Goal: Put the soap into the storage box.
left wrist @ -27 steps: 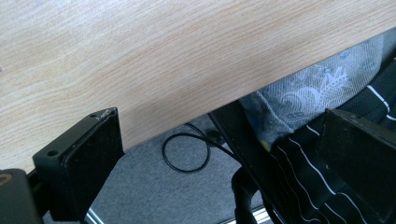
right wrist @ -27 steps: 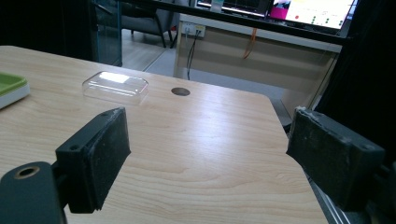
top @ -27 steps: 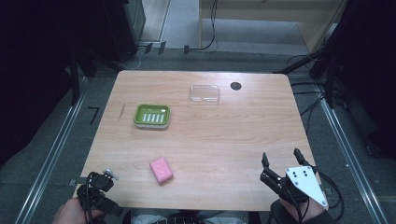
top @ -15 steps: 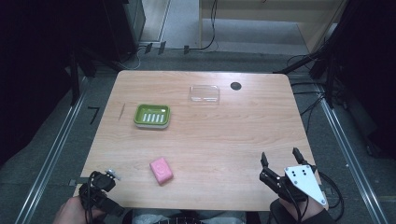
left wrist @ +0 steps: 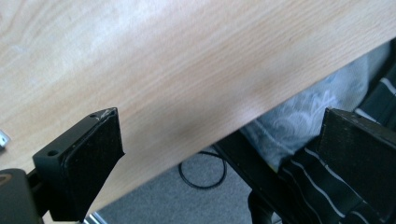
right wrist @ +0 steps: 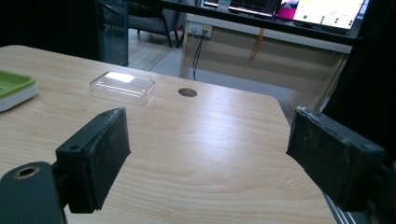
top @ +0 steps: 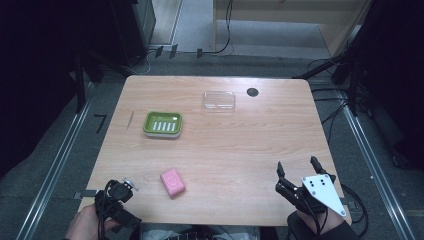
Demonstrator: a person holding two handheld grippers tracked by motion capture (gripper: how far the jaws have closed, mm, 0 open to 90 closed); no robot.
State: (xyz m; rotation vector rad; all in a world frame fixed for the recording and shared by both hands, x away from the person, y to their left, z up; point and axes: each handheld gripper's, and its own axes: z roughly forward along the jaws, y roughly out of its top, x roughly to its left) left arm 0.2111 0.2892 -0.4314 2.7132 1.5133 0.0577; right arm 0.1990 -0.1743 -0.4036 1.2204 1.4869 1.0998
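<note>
Pink soap [top: 172,182]: unmoved | left tool [top: 116,200]: spread wide, edged back slightly | right tool [top: 296,170]: spread wide, unchanged

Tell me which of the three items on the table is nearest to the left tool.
The pink soap bar; the green soap dish and clear lid lie farther off.

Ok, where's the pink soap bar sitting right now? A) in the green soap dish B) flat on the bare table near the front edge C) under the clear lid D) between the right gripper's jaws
B: the pink soap bar lies on the table, well short of the green soap dish and the clear lid, with both grippers off it.
</note>
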